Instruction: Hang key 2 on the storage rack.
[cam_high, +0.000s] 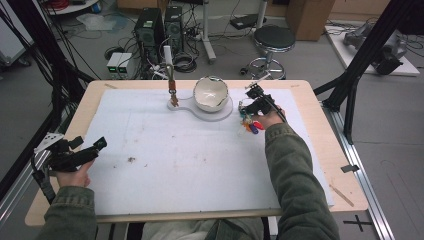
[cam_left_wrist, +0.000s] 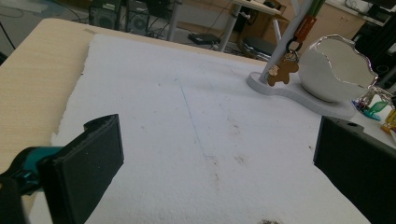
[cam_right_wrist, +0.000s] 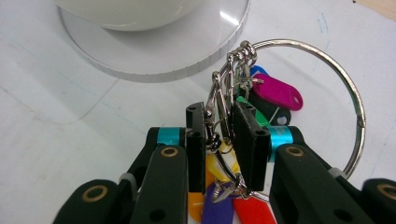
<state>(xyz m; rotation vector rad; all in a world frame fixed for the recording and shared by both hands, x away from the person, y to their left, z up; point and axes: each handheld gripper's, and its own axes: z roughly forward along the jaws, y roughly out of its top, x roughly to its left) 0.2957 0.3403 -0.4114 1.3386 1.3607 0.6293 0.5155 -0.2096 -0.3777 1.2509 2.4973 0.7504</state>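
A bunch of coloured key tags on a large metal ring (cam_right_wrist: 349, 88) lies on the white mat just right of the round white base (cam_right_wrist: 187, 51). My right gripper (cam_right_wrist: 219, 135) is shut on the silver clips (cam_right_wrist: 223, 95) of that bunch; magenta, yellow, purple and red tags hang around the jaws. In the high view the right gripper (cam_high: 246, 111) stands beside the bowl, with the tags (cam_high: 251, 126) beneath it. My left gripper (cam_high: 89, 145) rests at the mat's left edge, open and holding nothing, its jaws wide apart in its own view (cam_left_wrist: 219, 172).
A white egg-shaped bowl (cam_high: 210, 93) with a jagged rim sits on the base. A slanted post (cam_high: 170, 67) rises from the base's left lobe and carries a gingerbread-shaped charm (cam_left_wrist: 282, 72). The white mat (cam_high: 175, 160) covers most of the wooden table (cam_high: 320, 150).
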